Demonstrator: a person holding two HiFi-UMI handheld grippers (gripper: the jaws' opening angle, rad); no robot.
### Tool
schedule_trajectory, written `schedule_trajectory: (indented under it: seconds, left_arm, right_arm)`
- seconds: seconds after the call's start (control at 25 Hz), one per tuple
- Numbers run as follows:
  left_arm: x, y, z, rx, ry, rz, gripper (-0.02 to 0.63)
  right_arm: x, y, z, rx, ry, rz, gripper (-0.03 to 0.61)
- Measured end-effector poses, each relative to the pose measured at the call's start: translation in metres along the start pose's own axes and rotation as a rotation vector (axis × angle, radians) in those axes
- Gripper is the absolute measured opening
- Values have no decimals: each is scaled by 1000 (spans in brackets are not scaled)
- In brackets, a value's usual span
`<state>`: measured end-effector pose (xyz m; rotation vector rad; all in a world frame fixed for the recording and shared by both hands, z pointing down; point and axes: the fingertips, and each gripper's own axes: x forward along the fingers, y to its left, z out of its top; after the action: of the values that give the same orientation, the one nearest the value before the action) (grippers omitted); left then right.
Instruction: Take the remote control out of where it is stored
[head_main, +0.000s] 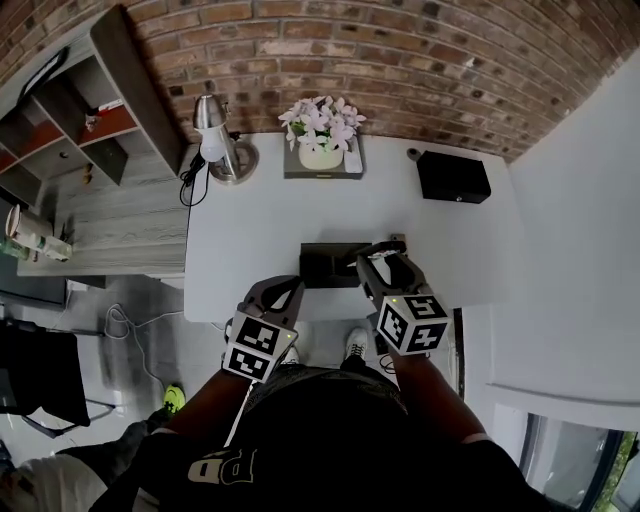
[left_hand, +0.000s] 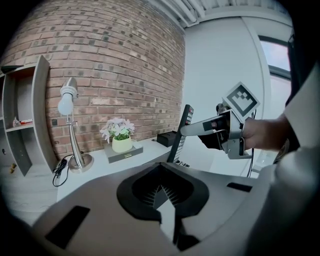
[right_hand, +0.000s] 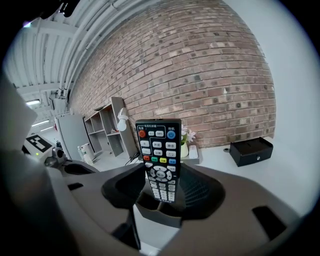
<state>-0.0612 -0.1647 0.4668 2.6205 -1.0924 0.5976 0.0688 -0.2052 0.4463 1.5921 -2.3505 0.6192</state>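
A black remote control (right_hand: 159, 157) with coloured buttons stands upright between the jaws of my right gripper (right_hand: 159, 197), which is shut on its lower end. The left gripper view shows the remote (left_hand: 181, 134) edge-on above the table, with the right gripper (left_hand: 202, 127) clamping it from the right. In the head view the right gripper (head_main: 382, 258) is just right of a black open holder (head_main: 322, 266) near the front edge of the white table (head_main: 250, 230). My left gripper (head_main: 283, 290) hovers at the table's front edge, left of the holder, shut and empty (left_hand: 162, 202).
At the back of the table stand a desk lamp (head_main: 215, 130), a pot of flowers on a grey tray (head_main: 322, 140) and a black box (head_main: 453, 176). A shelf unit (head_main: 90, 120) is at the left, and a brick wall lies behind.
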Motion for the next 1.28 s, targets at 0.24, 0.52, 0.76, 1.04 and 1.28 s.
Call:
schedule_trajectory:
  seconds: [0.24,0.52,0.76,1.04,1.28]
  left_arm:
    - [23,-25,10,28,4,-20,7]
    - [49,-49,16,45,22,-34,7]
    - [72,-67,23,64,25,-47,8]
    - [98,-84,25,54,34,-55,7]
    - [118,-91,26,38,39,-42,6]
  right_arm:
    - [-15,-36,-8,24,15,-20,219]
    - [-31,-89,-22,59,36,-73,219]
    - [-42,-143,-42,67,98,-127,219]
    - [-51,-205,-78,61,233,-182,219]
    - [-51,-242,-111,91,365,-178,219]
